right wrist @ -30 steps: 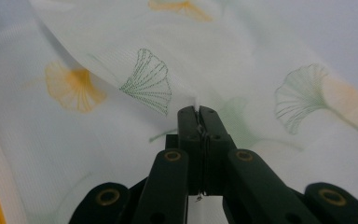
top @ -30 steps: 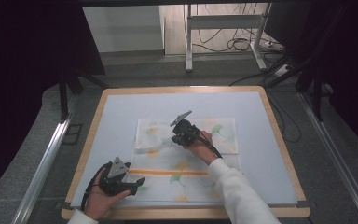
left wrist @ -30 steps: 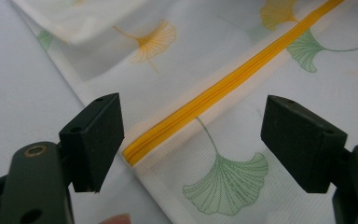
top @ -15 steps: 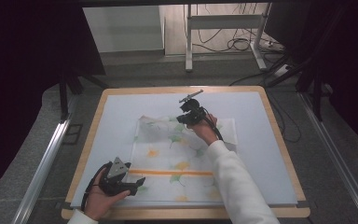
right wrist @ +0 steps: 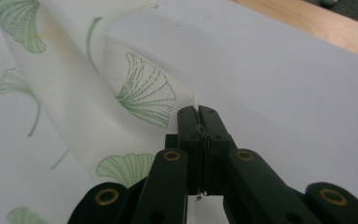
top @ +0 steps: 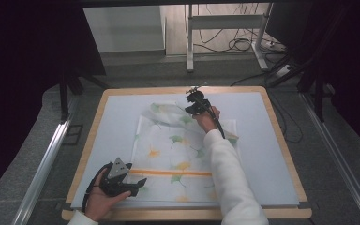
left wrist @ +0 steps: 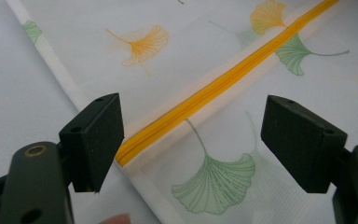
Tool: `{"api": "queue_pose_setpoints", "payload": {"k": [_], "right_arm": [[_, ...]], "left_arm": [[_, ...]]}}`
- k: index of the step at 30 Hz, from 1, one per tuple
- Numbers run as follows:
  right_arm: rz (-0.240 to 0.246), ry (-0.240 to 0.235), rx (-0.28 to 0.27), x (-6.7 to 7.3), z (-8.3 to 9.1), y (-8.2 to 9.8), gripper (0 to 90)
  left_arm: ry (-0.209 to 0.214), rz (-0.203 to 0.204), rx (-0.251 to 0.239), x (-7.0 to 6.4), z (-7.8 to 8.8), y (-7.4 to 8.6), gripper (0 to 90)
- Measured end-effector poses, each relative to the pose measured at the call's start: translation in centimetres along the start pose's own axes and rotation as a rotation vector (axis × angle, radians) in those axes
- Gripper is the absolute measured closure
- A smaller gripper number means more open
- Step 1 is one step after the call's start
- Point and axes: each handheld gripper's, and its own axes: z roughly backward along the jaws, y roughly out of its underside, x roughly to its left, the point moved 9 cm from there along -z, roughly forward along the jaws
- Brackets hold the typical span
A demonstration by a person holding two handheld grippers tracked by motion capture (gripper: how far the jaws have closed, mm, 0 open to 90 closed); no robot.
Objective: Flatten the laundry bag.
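Item 1, nearest edge: left gripper [top: 139, 182] in a hand at the near-left corner of the table [top: 272, 154], grey three-cornered plate on top, cable looped round the wrist. Jaws wide apart, nothing between the pads; in the left gripper view [left wrist: 193, 151] they straddle the end of the yellow zipper [left wrist: 214, 91] without touching it, a fingertip just visible at bottom. Item 2: fabric bag [top: 178, 159], white mesh w/ green and orange ginkgo-leaf print, lying flat on the pale blue mat [top: 117, 117], roughly centre of table, near edge just beside the left gripper. Yellow zipper [top: 173, 172] runs across the bag's near part, parallel to the near edge. Item 3: white sleeve [top: 227, 173] reaching from the near side over the bag's right half toward the far side. Item 4: right gripper [top: 193, 107] at the bag's far edge, near the table's far rim, cable trailing back along the hand. Jaws pressed together, pinching the bag's far corner; right gripper view [right wrist: 198, 114] shows cloth [right wrist: 121, 93] clamped at the tips, lifted off the mat and draped back in a loose fold. Far-left part of bag raised and rumpled accordingly; rest lies flat. Item 5, beyond: wooden table border, grey floor, metal stand legs [top: 225, 42] w/ cables.
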Motion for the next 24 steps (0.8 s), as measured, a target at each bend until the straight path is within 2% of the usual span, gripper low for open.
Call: {"api": "queue_pose_setpoints", "payload": {"k": [1,3,4,5,6,7,8,10,12,13,14,15,17,18,19,23,24], "right_arm": [[0.0,0.0,0.0,0.0,0.0,0.0,87.6],[0.023,0.04,-0.014,-0.7,-0.5,-0.7,77.7],[0.023,0.04,-0.014,-0.7,-0.5,-0.7,77.7],[0.036,0.068,-0.015,-1.1,-0.6,-0.9,73.4],[0.047,0.12,-0.041,-1.7,-0.3,-1.6,65.6],[0.047,0.12,-0.041,-1.7,-0.3,-1.6,65.6],[0.033,0.135,-0.08,-2.0,0.5,-2.1,64.0],[0.032,0.135,-0.097,-2.1,1.1,-2.4,62.7],[0.011,0.097,-0.125,-1.7,2.4,-2.5,61.2],[0.016,0.042,-0.139,-0.6,3.8,-2.2,60.2],[0.016,0.042,-0.139,-0.6,3.8,-2.2,60.2],[0.028,-0.021,-0.132,0.9,4.9,-1.4,60.2],[0.038,-0.035,-0.126,1.3,5.2,-1.0,60.3],[0.065,-0.069,-0.107,2.5,5.9,0.1,63.0],[0.077,-0.084,-0.101,3.0,6.2,0.7,65.4],[0.112,-0.138,-0.074,4.5,7.0,2.8,82.9],[0.112,-0.138,-0.074,4.5,7.0,2.8,82.9]], "left_arm": [[0.0,0.0,0.0,0.0,0.0,0.0,21.3],[0.0,0.001,0.001,0.1,0.0,0.0,21.3],[-0.001,0.001,0.001,0.1,0.0,0.0,21.3],[-0.002,0.003,-0.001,0.2,0.0,0.0,21.3],[-0.003,0.006,-0.003,0.3,0.1,0.0,21.2],[-0.002,0.007,-0.003,0.3,0.1,0.1,21.2],[0.002,0.009,-0.003,0.4,0.1,0.1,21.3],[0.003,0.009,-0.004,0.4,0.1,0.1,21.2],[0.002,0.004,-0.004,0.3,0.1,0.0,21.3],[0.003,0.003,-0.006,0.2,0.1,0.0,21.2],[0.003,0.002,-0.006,0.2,0.1,0.0,21.2],[0.003,-0.001,-0.005,0.1,0.2,-0.1,21.2],[0.002,-0.004,-0.004,0.1,0.2,-0.1,21.2],[0.001,-0.005,-0.004,0.1,0.2,-0.1,21.2],[0.0,-0.004,-0.003,0.0,0.1,-0.1,21.2],[0.0,-0.002,-0.002,0.1,0.1,0.0,21.3],[0.0,-0.002,-0.002,0.1,0.1,0.0,21.2]]}}
